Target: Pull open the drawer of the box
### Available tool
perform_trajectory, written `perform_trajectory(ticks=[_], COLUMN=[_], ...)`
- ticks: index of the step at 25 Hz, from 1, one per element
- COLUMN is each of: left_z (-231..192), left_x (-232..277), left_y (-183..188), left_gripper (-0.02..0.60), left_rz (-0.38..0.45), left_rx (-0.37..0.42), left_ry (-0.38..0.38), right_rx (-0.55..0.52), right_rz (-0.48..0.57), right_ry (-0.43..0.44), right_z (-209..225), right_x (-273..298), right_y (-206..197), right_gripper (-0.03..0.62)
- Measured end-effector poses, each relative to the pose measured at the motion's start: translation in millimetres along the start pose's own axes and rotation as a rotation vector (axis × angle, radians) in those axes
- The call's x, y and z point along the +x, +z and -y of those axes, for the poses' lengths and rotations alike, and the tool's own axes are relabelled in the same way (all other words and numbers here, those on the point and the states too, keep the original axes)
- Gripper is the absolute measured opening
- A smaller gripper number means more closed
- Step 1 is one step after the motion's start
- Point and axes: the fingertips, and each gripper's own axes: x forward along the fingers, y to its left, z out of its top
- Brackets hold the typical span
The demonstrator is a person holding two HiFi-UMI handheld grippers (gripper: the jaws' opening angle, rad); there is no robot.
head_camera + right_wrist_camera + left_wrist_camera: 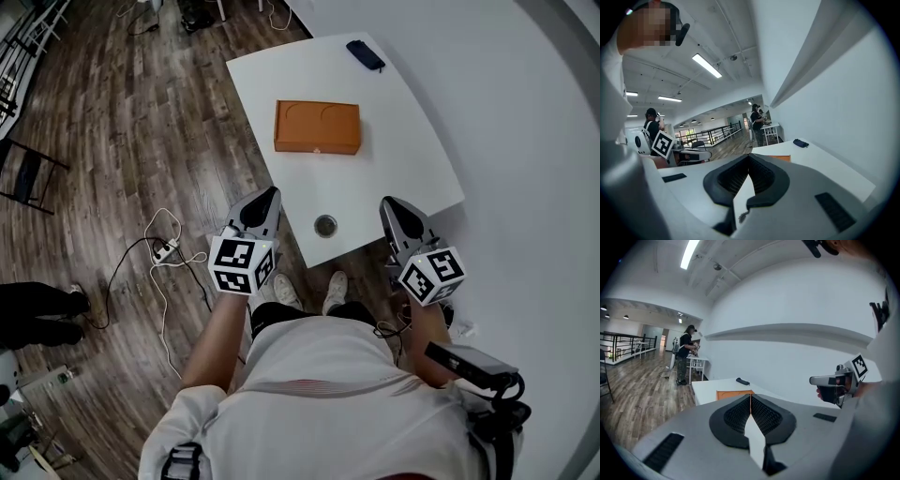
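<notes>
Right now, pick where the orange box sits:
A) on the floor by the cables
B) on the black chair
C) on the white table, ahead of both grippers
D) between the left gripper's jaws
C: the box lies on the table, beyond the left gripper and the right gripper.

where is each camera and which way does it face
Head view: on the person's head, facing steeply down at the white table and flat orange rectangular box; shows left gripper, right gripper, forearms, torso.
Left gripper view: on that gripper, facing along its shut jaws toward the box; right gripper at right.
Right gripper view: on that gripper, along its shut jaws over the table; left gripper at left.
All three share the box.
</notes>
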Motion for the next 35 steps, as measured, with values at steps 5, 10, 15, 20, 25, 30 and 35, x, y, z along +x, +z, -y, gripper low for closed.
perform_trajectory(ticks=[5,10,15,20,25,30,35], left_z=[-3,-7,-11,-16,-20,-32,-30], left_x=[54,107,153,196,232,246,252], left_y=[-24,-50,-92,-131,-159,-170,-173], left_gripper=[0.012,0.025,0.090,0.157,0.210,0.210,0.209], left_rz=[-0.050,-0.114,-0.198,-0.283,-0.337,-0.346,-0.362], left_rx=[0.013,0.008,-0.003,-0.021,-0.042,-0.055,-0.083], left_ry=[0.034,0.060,0.050,0.044,0.055,0.115,0.120], right_rx=[0.028,0.061,0.082,0.101,0.127,0.148,0.157], right_rz=[-0.058,-0.108,-0.137,-0.167,-0.206,-0.229,-0.234], right_ry=[0.002,-0.011,-0.038,-0.062,-0.088,-0.101,-0.102], right_z=[22,55,80,97,113,120,122], right_x=[-1,-1,-6,-11,-15,-15,-15], right_y=[-25,-49,-77,-99,-124,-139,-141], right_gripper=[0.003,0.003,0.005,0.003,0.004,0.003,0.005])
